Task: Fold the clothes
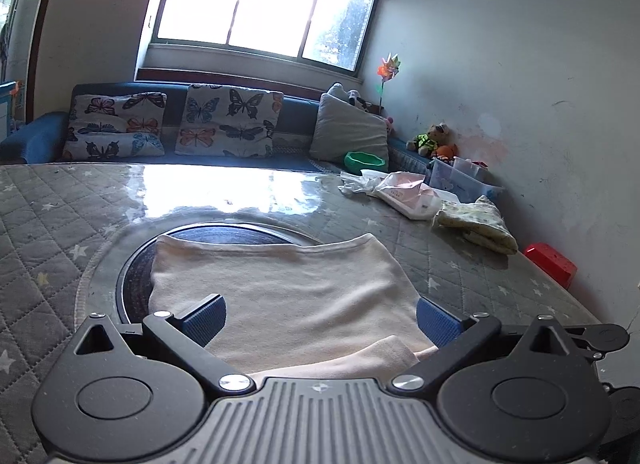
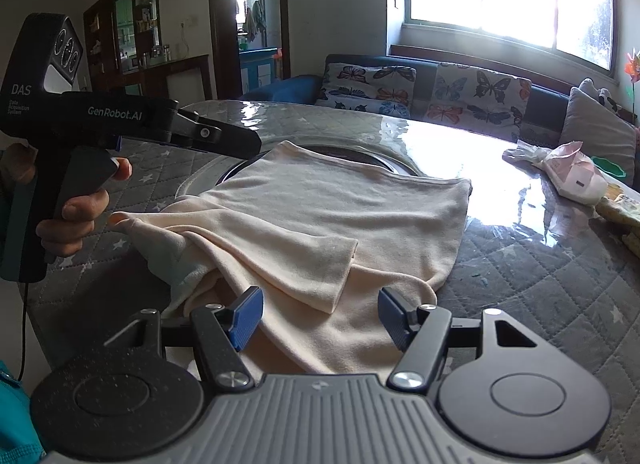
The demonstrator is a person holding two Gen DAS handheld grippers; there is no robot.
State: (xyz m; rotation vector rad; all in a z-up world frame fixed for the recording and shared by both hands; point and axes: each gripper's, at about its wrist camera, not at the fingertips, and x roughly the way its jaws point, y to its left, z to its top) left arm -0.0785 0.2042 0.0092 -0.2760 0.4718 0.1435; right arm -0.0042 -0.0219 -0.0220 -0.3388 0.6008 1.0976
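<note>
Grey quilted surface (image 1: 48, 232) with little white stars and a glossy clear cover. Behind it, a blue sofa (image 1: 40, 135) with two butterfly cushions (image 1: 230, 121) and a grey pillow (image 1: 350, 131). Off to the right: a green bowl (image 1: 364, 161), a pink packet (image 1: 404, 193), a teddy bear (image 1: 434, 139), a pinwheel (image 1: 387, 68), a red box (image 1: 551, 264). Bright window (image 1: 260, 3) up top.

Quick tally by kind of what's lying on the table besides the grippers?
Cream garment: 1
Folded yellow patterned cloth: 1
Pink-and-white package: 1
Crumpled white plastic: 1
Red box: 1
Total: 5
</note>
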